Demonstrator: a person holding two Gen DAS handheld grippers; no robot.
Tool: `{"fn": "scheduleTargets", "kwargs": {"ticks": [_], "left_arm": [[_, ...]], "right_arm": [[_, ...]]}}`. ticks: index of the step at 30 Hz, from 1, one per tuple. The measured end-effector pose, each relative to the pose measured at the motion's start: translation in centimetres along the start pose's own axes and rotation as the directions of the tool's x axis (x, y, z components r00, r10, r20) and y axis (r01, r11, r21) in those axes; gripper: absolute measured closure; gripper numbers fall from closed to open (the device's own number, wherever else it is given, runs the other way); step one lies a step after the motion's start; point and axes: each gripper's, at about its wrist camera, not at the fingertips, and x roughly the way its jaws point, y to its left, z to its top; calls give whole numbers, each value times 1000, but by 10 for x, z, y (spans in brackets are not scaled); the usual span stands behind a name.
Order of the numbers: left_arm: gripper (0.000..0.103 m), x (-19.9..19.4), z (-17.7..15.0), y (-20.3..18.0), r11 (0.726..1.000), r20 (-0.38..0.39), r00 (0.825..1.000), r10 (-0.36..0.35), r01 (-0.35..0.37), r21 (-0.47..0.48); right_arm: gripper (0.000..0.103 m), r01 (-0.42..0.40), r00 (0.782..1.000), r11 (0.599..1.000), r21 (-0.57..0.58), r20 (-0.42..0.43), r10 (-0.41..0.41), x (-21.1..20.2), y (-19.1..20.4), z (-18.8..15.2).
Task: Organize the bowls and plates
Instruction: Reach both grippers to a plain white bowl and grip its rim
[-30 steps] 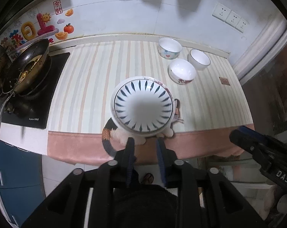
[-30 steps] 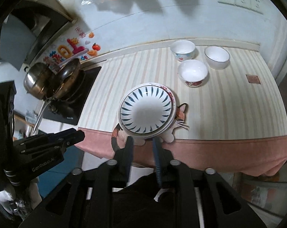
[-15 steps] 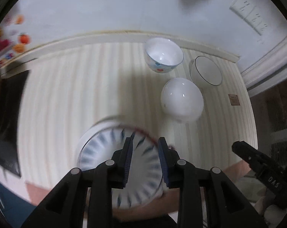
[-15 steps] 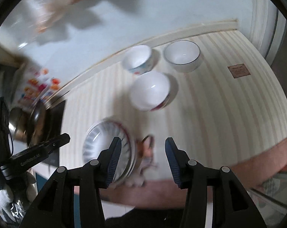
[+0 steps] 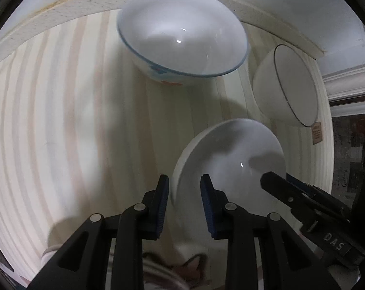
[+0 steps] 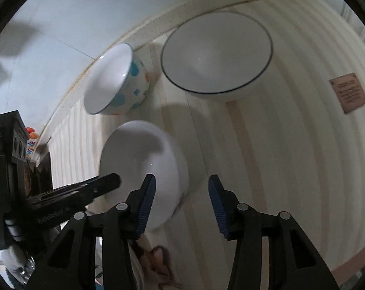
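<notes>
Three upright bowls sit together. A plain white bowl [image 5: 230, 169] is nearest; behind it, a blue-spotted bowl [image 6: 117, 82] to its left and a dark-rimmed white bowl [image 6: 216, 53] to its right.

ahead of my left tongs [image 5: 184, 188]: nearest bowl [image 5: 230, 169] blocks; left side: bare striped counter [image 5: 61, 120]; beyond: two bowls near the wall; right tongs [image 6: 181, 193]: bare counter between fingers
</notes>
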Motion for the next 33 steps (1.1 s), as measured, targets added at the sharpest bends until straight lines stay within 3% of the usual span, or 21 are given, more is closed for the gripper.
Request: {"fn": "scheduleTargets", "kwargs": {"ticks": [7,12,19,33], "left_arm": [[80,0,-5,-11,997,35,999,32,-29,-69],[80,-10,-20,-25,992,61,996,72,-65,-110],[80,-29,-48,-52,990,83,993,86,-76,-121],[80,-24,-102,-120,997,80,994,72,-72,3]], "right_arm": [[88,-37,997,995,-88,-75,30,22,1,18],[88,-22,995,984,-174,-96,5,21,11,18],[88,-67,991,977,-205,-131,40,-9,4,1],[88,-55,989,976,-210,-148,24,-67,-48,-65]]}}
